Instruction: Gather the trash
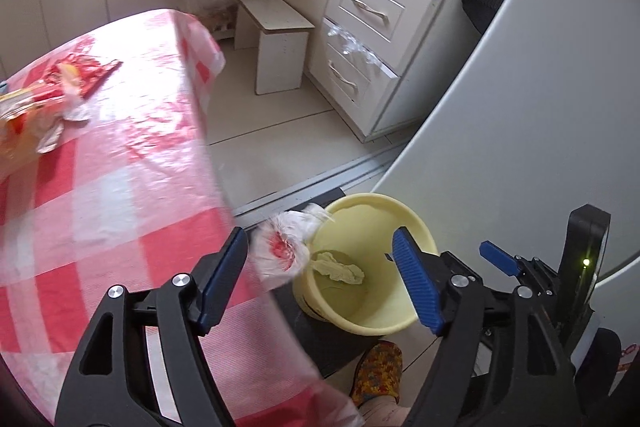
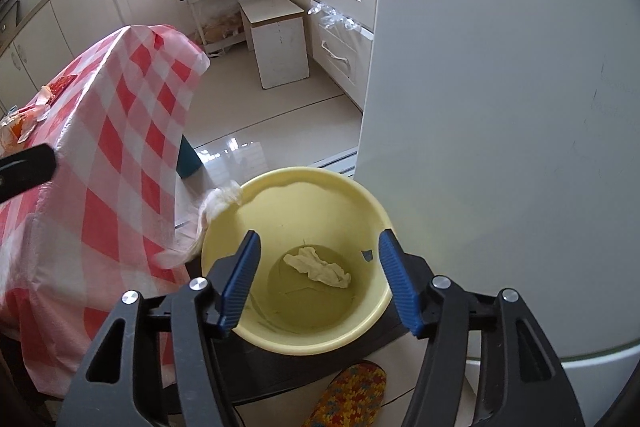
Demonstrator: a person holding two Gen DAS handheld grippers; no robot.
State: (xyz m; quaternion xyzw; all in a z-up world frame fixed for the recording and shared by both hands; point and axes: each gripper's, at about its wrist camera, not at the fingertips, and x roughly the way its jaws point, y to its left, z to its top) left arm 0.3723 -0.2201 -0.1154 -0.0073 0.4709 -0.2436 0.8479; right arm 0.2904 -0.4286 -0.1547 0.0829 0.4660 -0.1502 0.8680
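Note:
A yellow bucket (image 1: 372,263) stands on a dark stool beside the table; it also shows in the right wrist view (image 2: 304,259). A crumpled white tissue (image 2: 318,267) lies on its bottom, also seen in the left wrist view (image 1: 338,267). A white wrapper with a red mark (image 1: 284,247) is blurred in the air at the bucket's left rim, just ahead of my open left gripper (image 1: 320,279); it shows as a white blur in the right wrist view (image 2: 216,211). My right gripper (image 2: 318,279) is open and empty above the bucket. More wrappers (image 1: 44,99) lie on the table.
The table has a red and white checked cloth (image 1: 120,187). A white fridge (image 2: 500,107) stands right of the bucket. A white stool (image 1: 276,43), drawers (image 1: 372,7) and a shelf rack with pans stand behind. A knitted slipper (image 2: 348,399) is below the bucket.

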